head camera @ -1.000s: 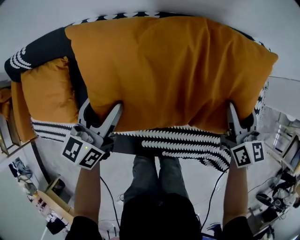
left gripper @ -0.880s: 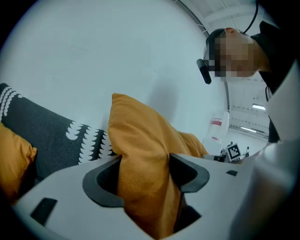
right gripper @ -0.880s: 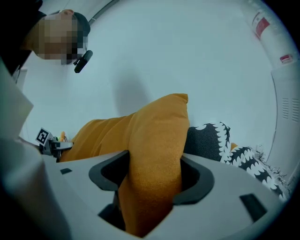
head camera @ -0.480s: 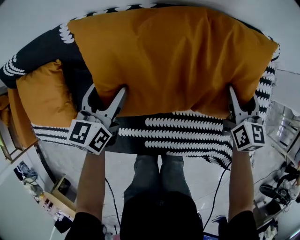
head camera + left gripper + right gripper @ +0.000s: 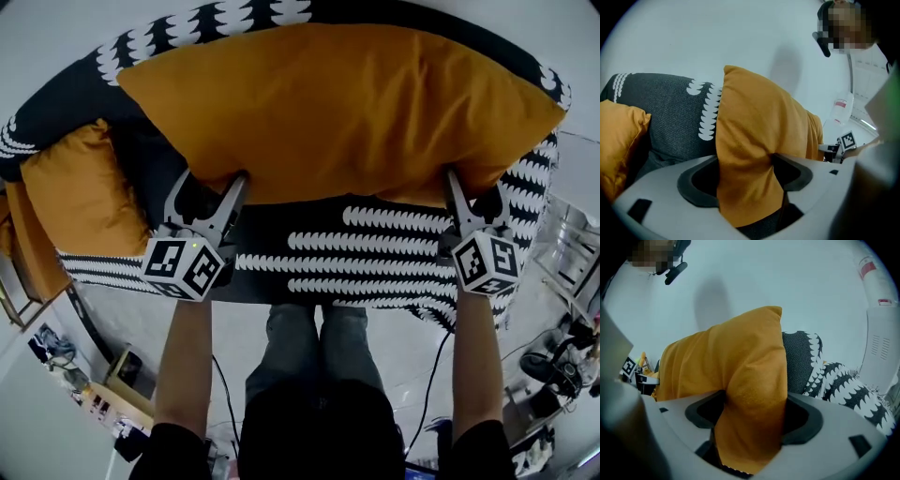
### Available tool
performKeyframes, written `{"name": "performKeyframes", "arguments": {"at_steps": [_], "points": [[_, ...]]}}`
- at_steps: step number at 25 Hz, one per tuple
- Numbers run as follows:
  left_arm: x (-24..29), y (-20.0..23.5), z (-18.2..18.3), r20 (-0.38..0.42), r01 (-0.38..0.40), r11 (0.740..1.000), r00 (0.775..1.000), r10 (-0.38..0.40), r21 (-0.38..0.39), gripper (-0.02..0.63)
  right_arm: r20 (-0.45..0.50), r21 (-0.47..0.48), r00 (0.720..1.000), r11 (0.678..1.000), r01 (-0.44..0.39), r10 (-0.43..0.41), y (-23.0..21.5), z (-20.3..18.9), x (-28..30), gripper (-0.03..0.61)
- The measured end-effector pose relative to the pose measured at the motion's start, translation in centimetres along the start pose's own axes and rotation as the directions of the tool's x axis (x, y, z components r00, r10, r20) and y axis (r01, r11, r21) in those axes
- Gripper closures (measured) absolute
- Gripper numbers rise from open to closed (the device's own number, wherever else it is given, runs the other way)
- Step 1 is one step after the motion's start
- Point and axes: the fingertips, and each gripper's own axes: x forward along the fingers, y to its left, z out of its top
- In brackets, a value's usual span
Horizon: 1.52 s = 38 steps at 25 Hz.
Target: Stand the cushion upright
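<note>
The large orange cushion (image 5: 347, 112) stands on its long edge on the sofa's black-and-white cover (image 5: 375, 262), leaning back against the backrest. My left gripper (image 5: 208, 192) is at its lower left corner and my right gripper (image 5: 469, 192) at its lower right corner. In the left gripper view the cushion (image 5: 754, 154) fills the gap of the left gripper (image 5: 745, 168), and the fabric creases where the pads touch. In the right gripper view the cushion (image 5: 745, 380) fills the right gripper (image 5: 752, 413) the same way. Both pairs of jaws have just been opening wider, with the cushion still between them.
A smaller orange cushion (image 5: 80, 197) lies at the sofa's left end. The dark backrest (image 5: 675, 117) rises behind both cushions. The person's legs (image 5: 314, 347) stand at the sofa's front edge. Cables and clutter (image 5: 553, 366) lie on the floor to the right.
Both grippers have come down with the cushion. Its lower edge now sits lower on the seat, and more of the patterned backrest shows above it.
</note>
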Motion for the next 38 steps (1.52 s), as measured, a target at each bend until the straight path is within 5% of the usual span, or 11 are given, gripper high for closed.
{"name": "performKeyframes", "arguments": {"at_steps": [10,17,23,27,29,32,38], "points": [[-3.0,-1.5,1.2,0.049,-0.013,1.000,0.999,0.012,0.025,0.227,0.086,-0.010,0.992,0.996,0.090,-0.089,1.1,2.9,-4.5,0.150],[-8.9,-5.4,7.0,0.125,-0.009,1.000,0.992,0.005,0.026,0.227,0.121,-0.062,0.992,0.998,-0.023,0.030,6.9,8.5,-8.4,0.150],[-18.4,-8.9,14.6,0.230,-0.065,0.997,0.972,0.053,0.044,0.229,0.202,-0.076,0.960,0.980,-0.183,0.195,13.0,16.9,-14.5,0.152],[-23.8,-11.3,18.2,0.322,-0.125,0.992,0.940,0.115,0.012,0.245,0.230,-0.043,0.913,0.941,-0.336,0.336,17.2,20.7,-18.4,0.152],[-26.1,-12.7,19.5,0.381,-0.166,0.986,0.912,0.152,0.004,0.265,0.235,-0.030,0.873,0.901,-0.433,0.428,20.0,21.3,-20.1,0.153],[-29.6,-14.1,20.3,0.444,-0.211,0.977,0.873,0.202,-0.030,0.284,0.219,-0.087,0.820,0.848,-0.523,0.528,23.5,21.0,-22.1,0.241],[-39.3,-11.3,18.8,0.499,-0.369,0.926,0.790,0.356,-0.076,0.284,0.135,-0.186,0.693,0.705,-0.684,0.708,30.8,20.7,-23.7,0.244]]}}
